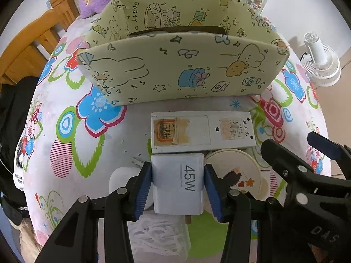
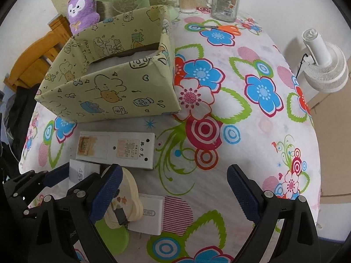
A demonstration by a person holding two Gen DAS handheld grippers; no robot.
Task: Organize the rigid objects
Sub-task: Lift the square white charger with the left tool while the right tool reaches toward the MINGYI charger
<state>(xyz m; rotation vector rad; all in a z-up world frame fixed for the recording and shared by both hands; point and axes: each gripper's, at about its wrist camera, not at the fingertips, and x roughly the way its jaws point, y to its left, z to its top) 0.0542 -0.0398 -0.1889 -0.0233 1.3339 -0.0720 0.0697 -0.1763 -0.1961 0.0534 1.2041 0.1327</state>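
Left gripper clamped on 45W charger, pads on its two long sides. Box dead ahead, past remote lying crosswise. Right gripper wide, probably empty, further off.

Pale-green cartoon-print box on flower-patterned tablecloth

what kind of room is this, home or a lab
Most likely a home, probably a dining or living area. A floral tablecloth covers the table, a purple plush toy sits at its far edge beside a wooden chair, and a white fan stands nearby.
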